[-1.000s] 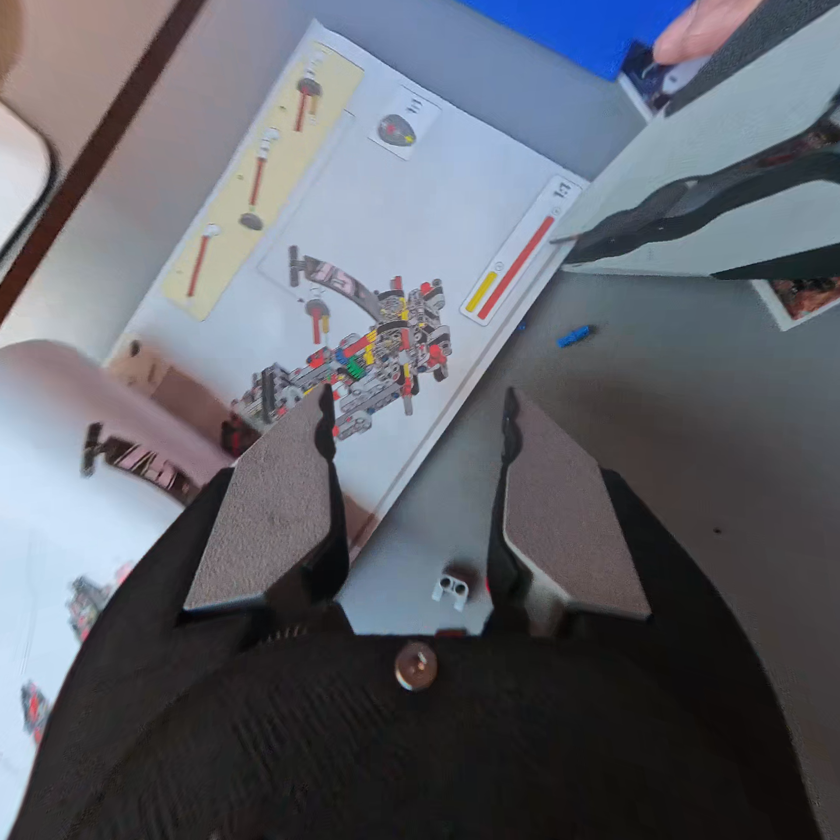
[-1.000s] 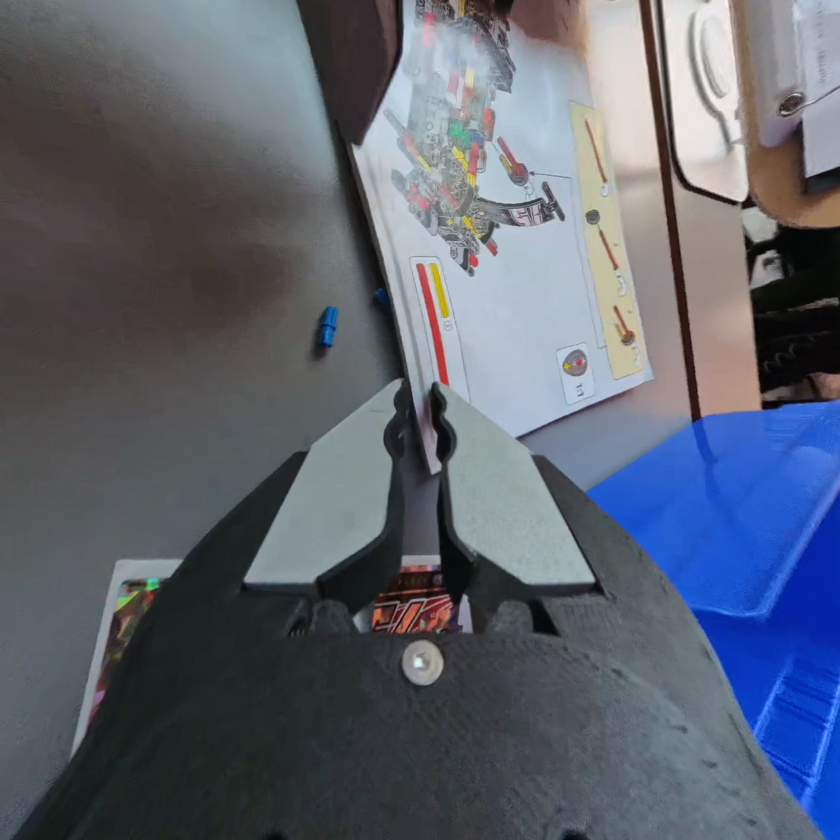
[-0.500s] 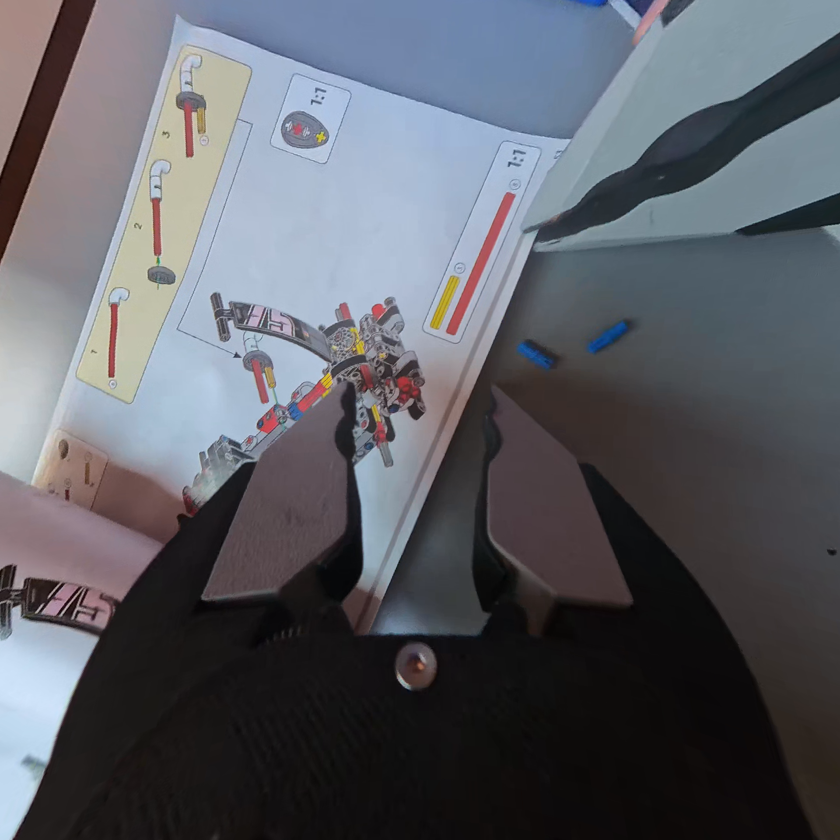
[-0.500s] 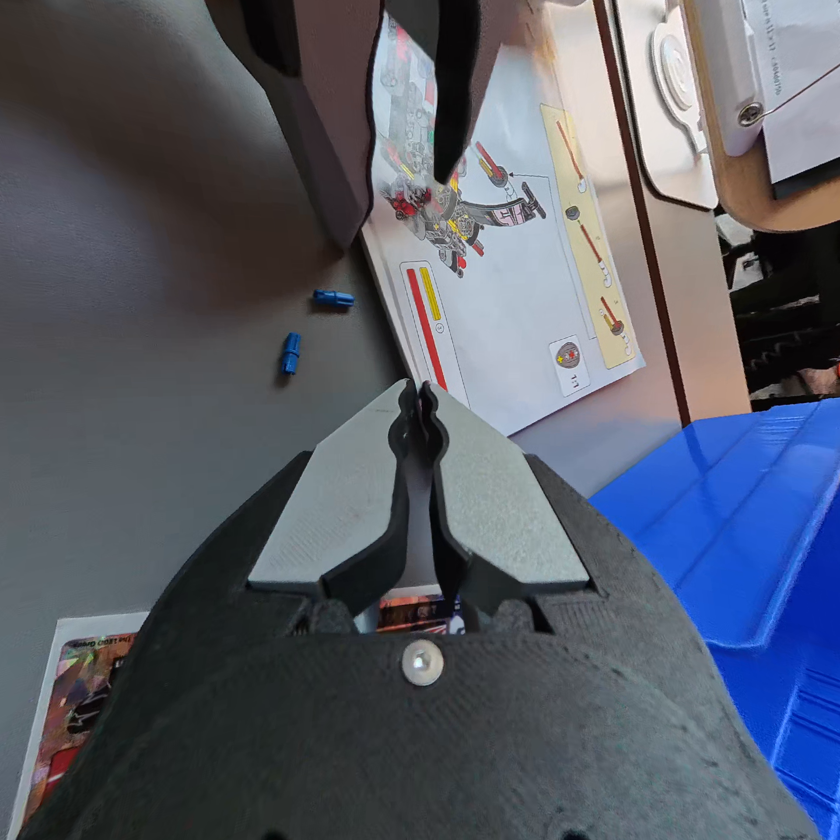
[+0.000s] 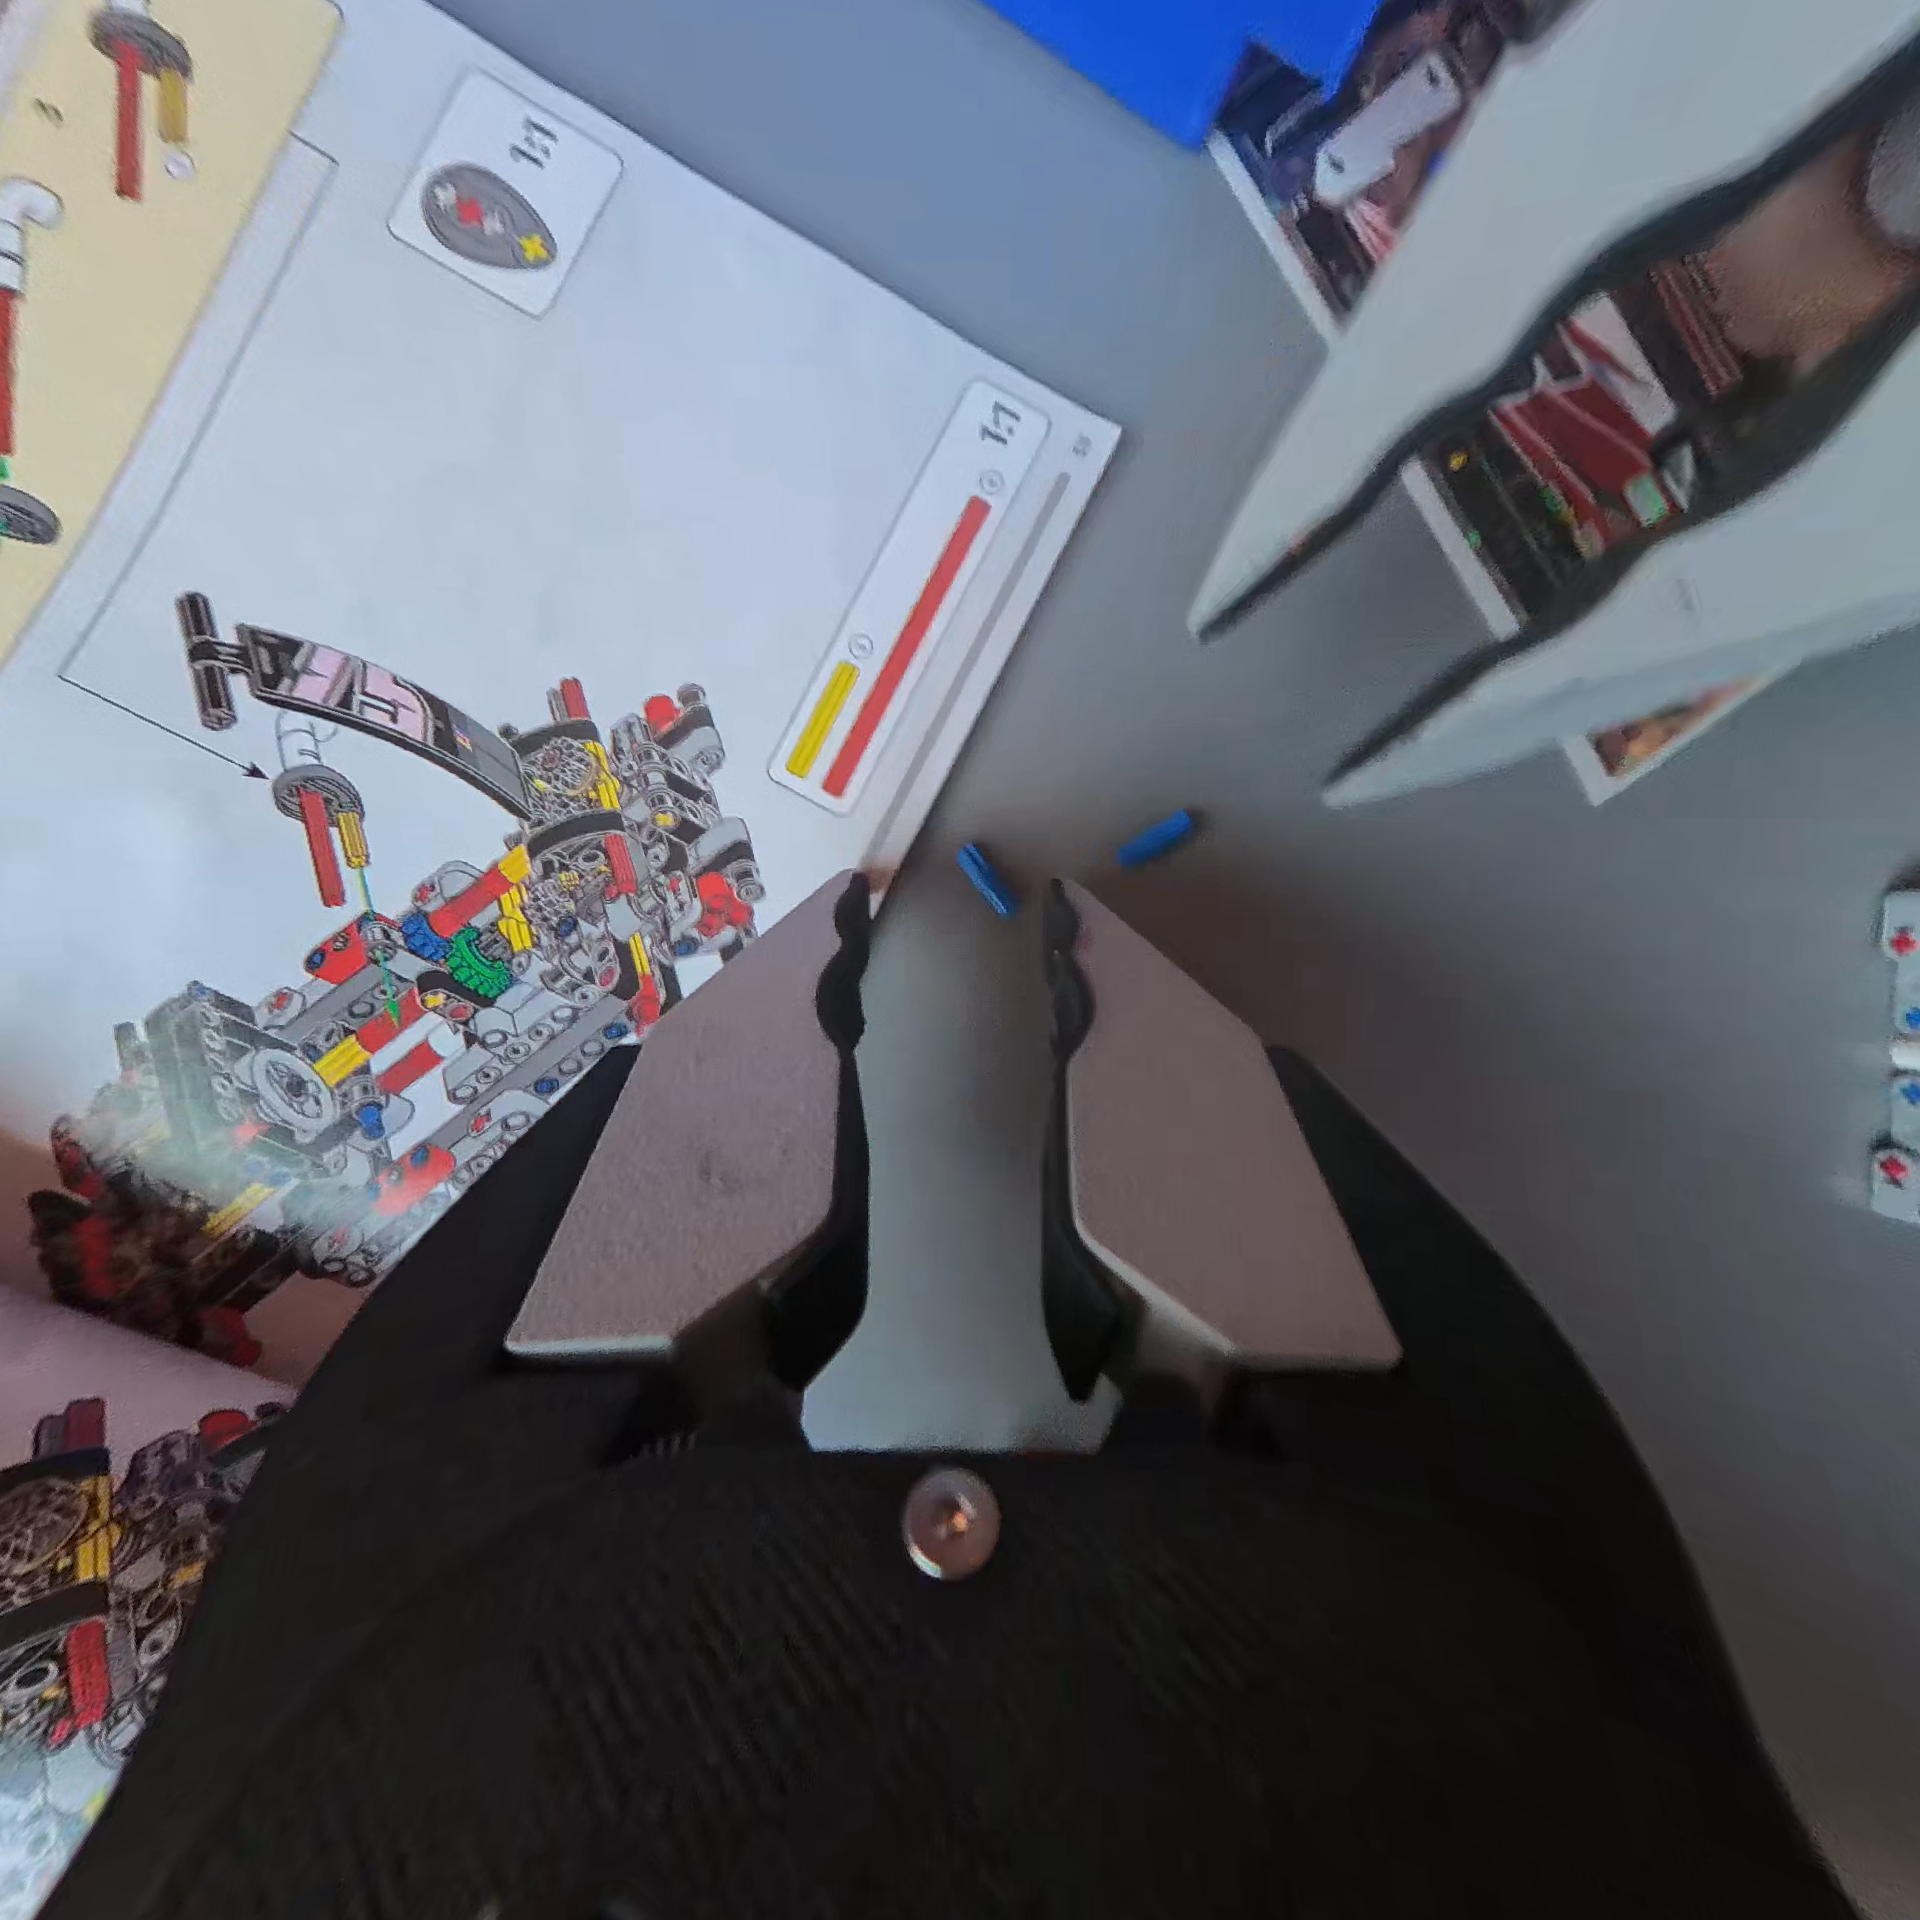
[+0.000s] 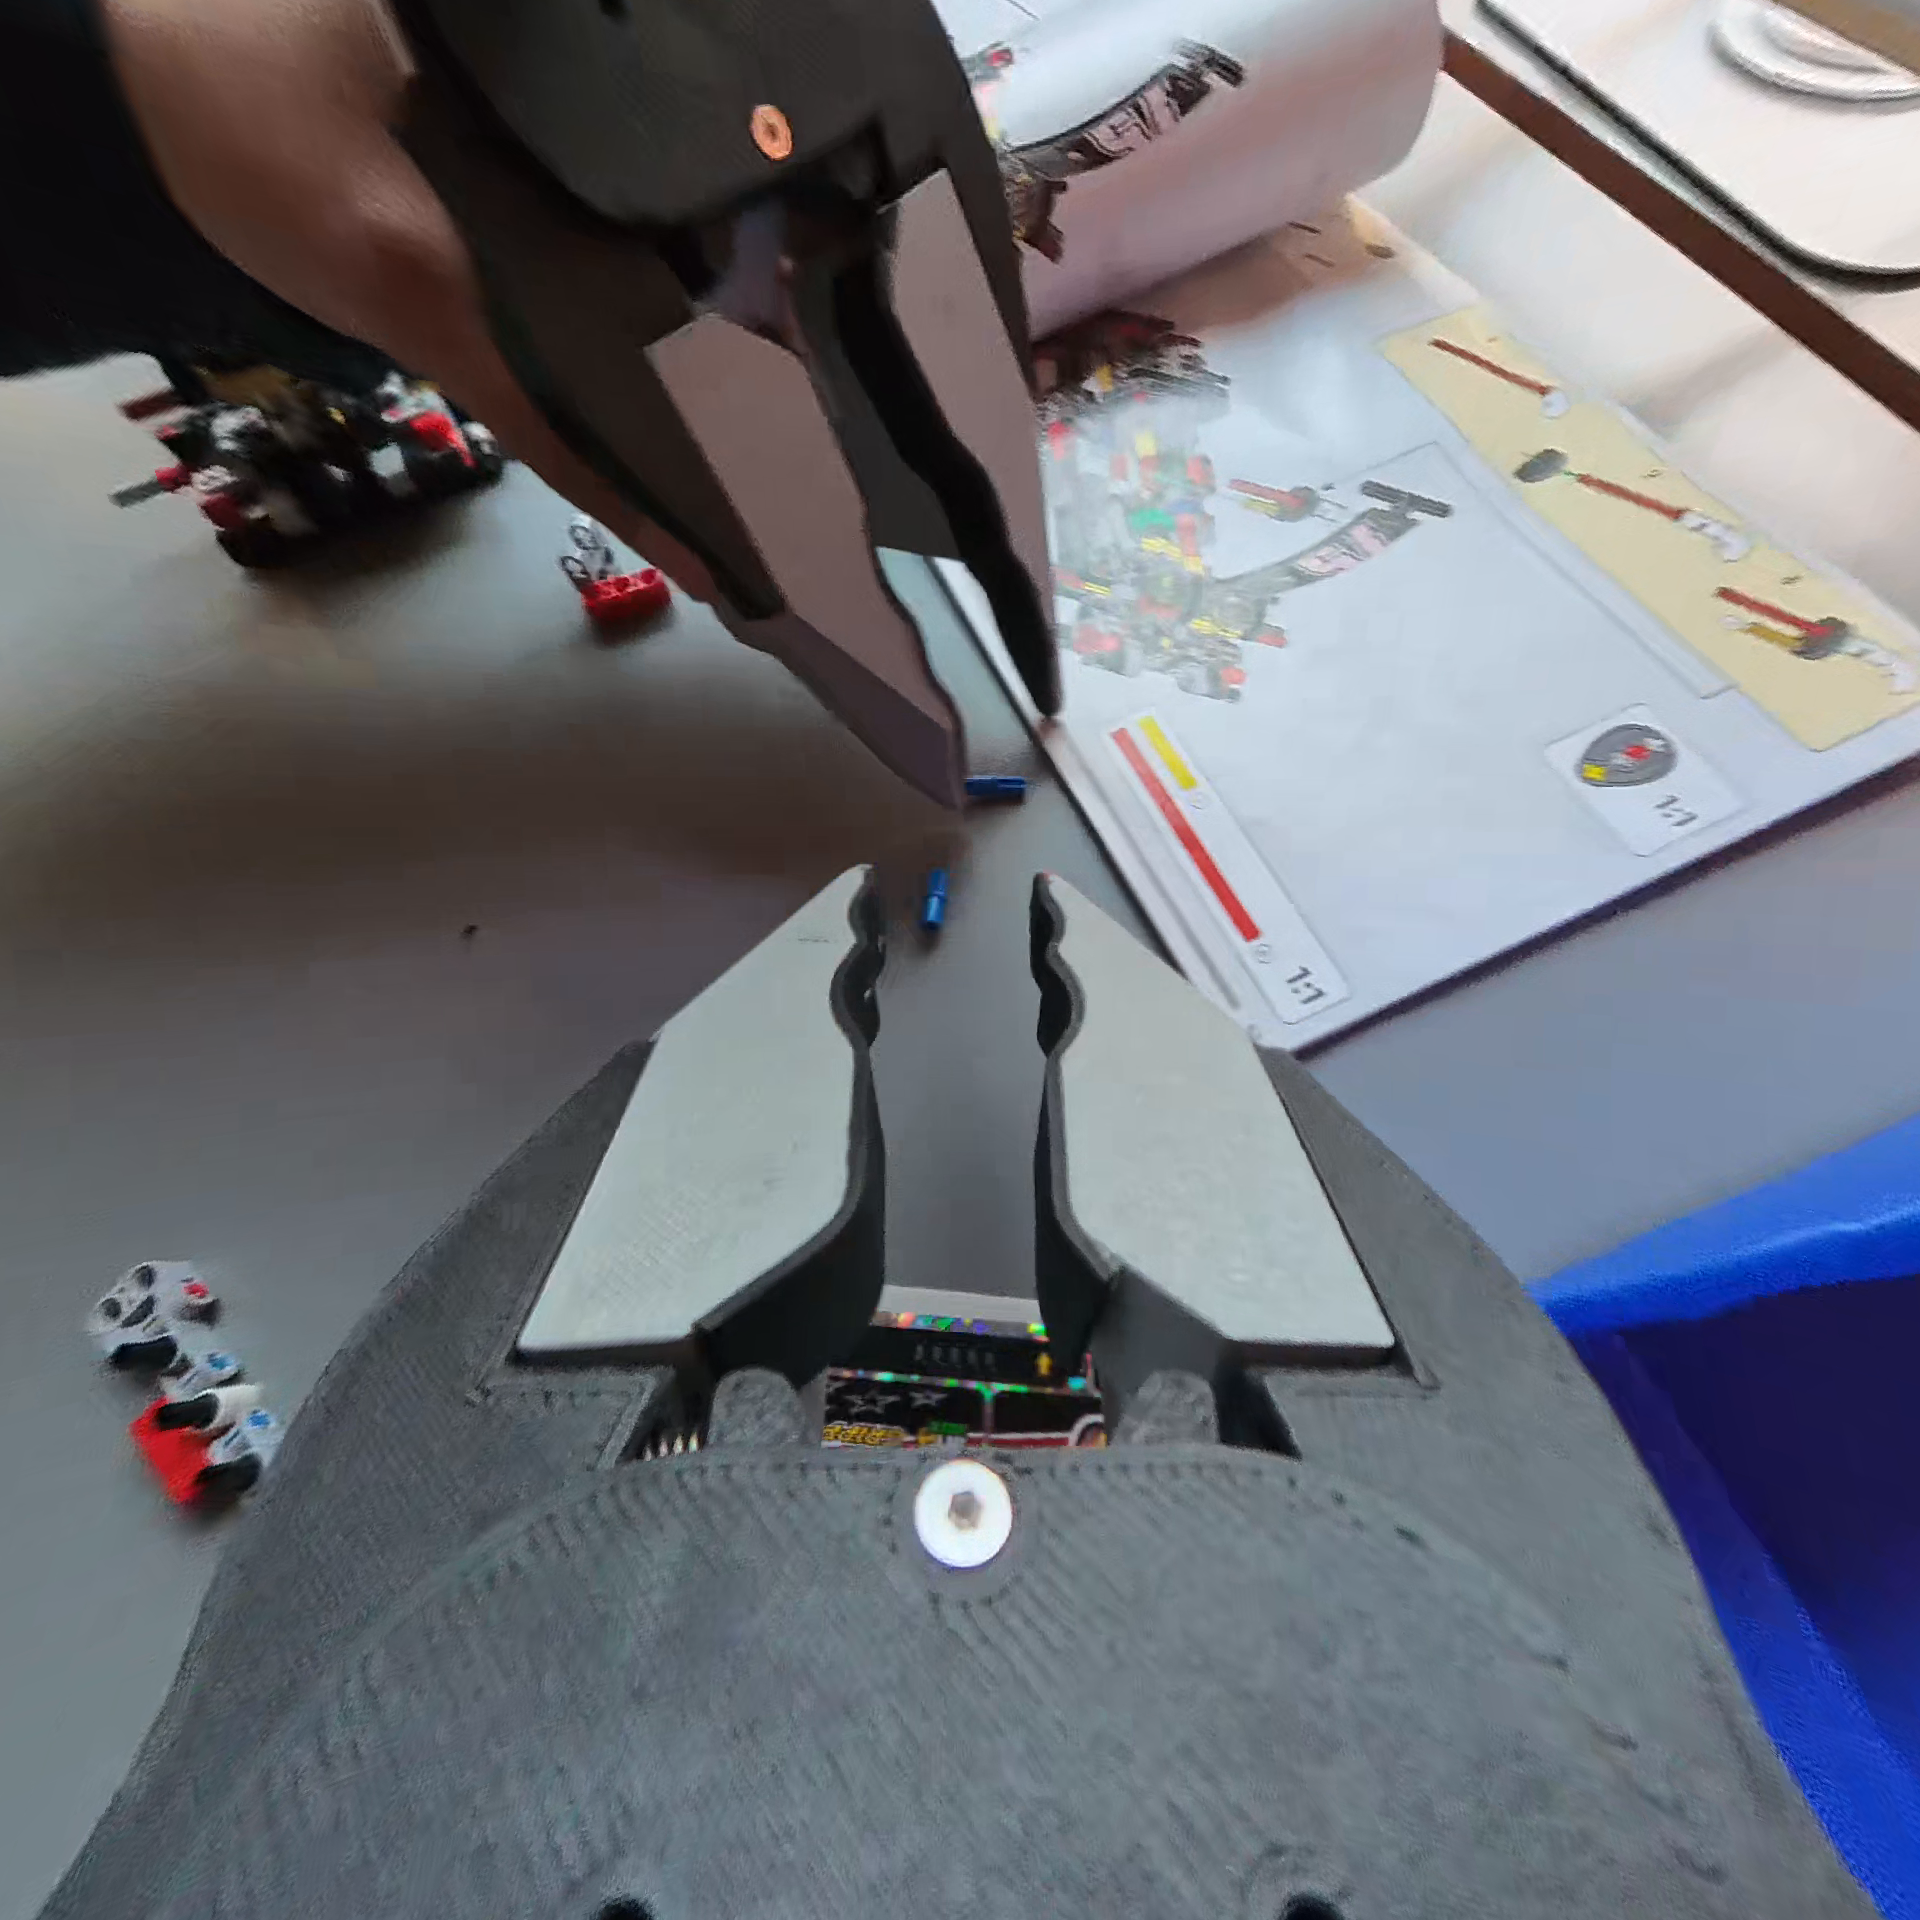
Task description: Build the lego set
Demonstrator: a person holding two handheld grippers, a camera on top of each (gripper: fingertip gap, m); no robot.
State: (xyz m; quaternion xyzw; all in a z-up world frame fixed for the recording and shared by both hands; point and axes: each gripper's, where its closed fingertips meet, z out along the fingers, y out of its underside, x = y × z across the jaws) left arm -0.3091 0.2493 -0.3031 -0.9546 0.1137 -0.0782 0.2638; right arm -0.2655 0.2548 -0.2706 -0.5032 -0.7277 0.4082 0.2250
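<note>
Partly open left tool point(image 5: 951, 894), blue pin point(image 5: 985, 879) at tips, unheld

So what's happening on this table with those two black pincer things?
A person holds two grippers over a grey table. Both are open and hold nothing. The left gripper hovers at one small blue pin beside the open instruction booklet. The right gripper points at a second blue pin, which lies between its fingertips, untouched. Loose brick pieces lie nearby.

Two blue pins point(image 6: 935, 897) point(image 6: 994, 787) are lying on open table point(image 6: 416, 987) beside the booklet point(image 6: 1455, 831); left gripper point(image 6: 997, 748) is crowding the farther pin.
</note>
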